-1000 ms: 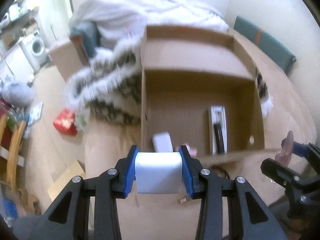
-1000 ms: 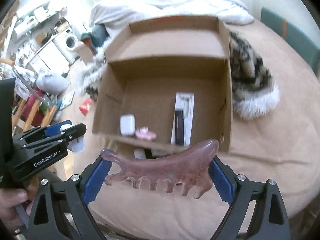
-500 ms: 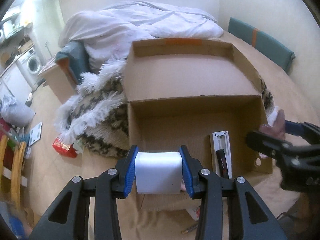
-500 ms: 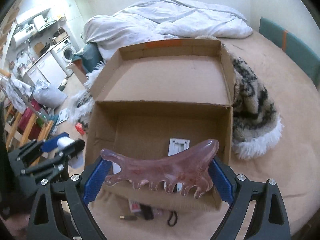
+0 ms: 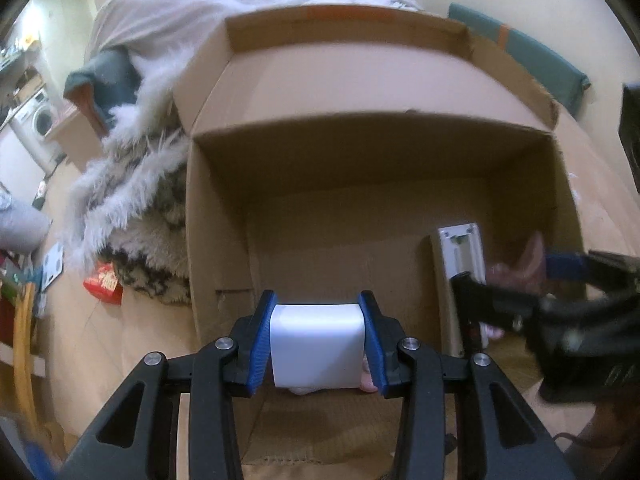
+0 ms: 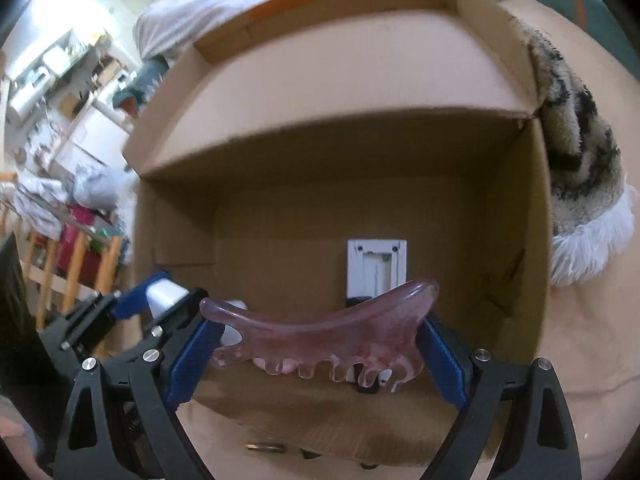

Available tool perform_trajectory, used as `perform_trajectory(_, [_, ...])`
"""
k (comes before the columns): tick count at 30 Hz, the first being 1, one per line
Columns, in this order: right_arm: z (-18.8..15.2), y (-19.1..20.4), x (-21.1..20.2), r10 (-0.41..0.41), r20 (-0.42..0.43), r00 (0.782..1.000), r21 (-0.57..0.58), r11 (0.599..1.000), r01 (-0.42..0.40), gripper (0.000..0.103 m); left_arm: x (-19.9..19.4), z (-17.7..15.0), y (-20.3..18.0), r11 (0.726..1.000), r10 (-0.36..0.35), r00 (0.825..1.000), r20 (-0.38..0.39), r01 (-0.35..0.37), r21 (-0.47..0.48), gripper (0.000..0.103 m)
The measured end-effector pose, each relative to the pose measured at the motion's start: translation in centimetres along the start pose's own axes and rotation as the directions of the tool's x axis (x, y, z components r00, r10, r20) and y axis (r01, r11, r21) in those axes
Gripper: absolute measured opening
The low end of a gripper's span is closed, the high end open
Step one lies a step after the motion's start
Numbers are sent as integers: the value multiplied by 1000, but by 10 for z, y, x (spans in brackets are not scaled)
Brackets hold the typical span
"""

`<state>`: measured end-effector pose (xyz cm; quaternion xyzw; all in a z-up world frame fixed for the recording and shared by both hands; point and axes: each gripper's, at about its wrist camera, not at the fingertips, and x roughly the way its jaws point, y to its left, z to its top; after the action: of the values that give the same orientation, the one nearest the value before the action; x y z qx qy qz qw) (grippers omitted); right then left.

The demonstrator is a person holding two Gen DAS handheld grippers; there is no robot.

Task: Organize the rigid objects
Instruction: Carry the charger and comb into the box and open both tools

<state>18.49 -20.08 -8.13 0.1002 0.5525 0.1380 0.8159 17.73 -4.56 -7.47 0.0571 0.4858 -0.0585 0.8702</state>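
Note:
An open cardboard box (image 5: 400, 168) (image 6: 360, 152) fills both views. My left gripper (image 5: 318, 340) is shut on a white rounded case (image 5: 318, 344), held over the box's near left part. My right gripper (image 6: 316, 344) is shut on a translucent pink comb-shaped massage tool (image 6: 320, 340), held over the near wall of the box. On the box floor lies a white flat package (image 5: 460, 256) (image 6: 376, 268) with a dark item in it. Something pink and something white lie under the held things, mostly hidden. The right gripper also shows in the left wrist view (image 5: 540, 276), and the left gripper in the right wrist view (image 6: 160, 300).
The box rests on a tan bed sheet (image 6: 592, 340). A furry patterned blanket (image 5: 136, 208) (image 6: 580, 168) lies at both sides of it, a white duvet (image 5: 200, 20) behind. A red packet (image 5: 102, 282) lies left of the box. Small items lie in front of the box (image 6: 264, 447).
Both grippers have come forward and down to the box, which now looms much larger. The white case and the pink tool stay gripped as before.

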Motion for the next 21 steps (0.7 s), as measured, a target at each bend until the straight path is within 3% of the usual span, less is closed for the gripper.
perform_trajectory(2, [-3, 1, 8, -32, -25, 999, -12, 999, 31, 99, 2, -2, 1, 999, 34, 999, 1, -34, 3, 37])
perform_trajectory(5, [-4, 7, 14, -99, -25, 995, -55, 994, 97, 99, 9, -5, 0, 999, 30, 999, -21, -29, 12, 37])
perform_trajectory(21, [-8, 2, 34, -96, -99, 990, -21, 995, 94, 99, 16, -11, -3, 998, 62, 997, -53, -61, 7, 37])
